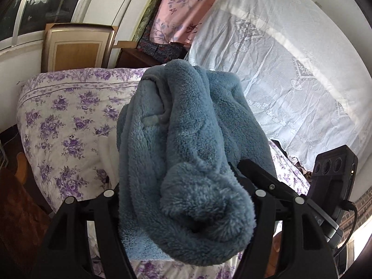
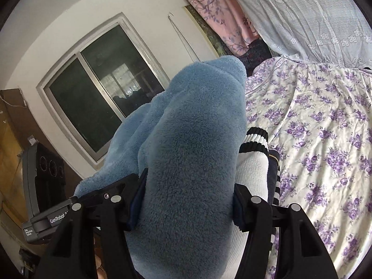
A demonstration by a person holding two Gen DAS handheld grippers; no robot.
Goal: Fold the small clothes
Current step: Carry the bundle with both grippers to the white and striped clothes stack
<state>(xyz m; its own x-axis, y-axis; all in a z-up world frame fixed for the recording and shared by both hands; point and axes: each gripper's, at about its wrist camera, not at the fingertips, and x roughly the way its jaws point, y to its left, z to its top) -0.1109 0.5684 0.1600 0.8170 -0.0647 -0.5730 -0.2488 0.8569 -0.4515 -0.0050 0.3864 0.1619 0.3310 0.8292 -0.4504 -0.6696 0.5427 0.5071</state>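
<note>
Bedspread (image 2: pixel 325 139) with purple flowers fills the room below a dark window (image 2: pixel 100 93); both tongs clamp blue fleece (image 1: pixel 186 151).

A fleece garment (image 1: pixel 186 153) is held up above the bed (image 1: pixel 69 116), gripped between the jaws of the left claw (image 1: pixel 186 200) and the right claw (image 2: pixel 186 193). A sock (image 2: pixel 253 162) lies on the bed just right of the garment. A window (image 2: pixel 100 93) is set far left.
</note>
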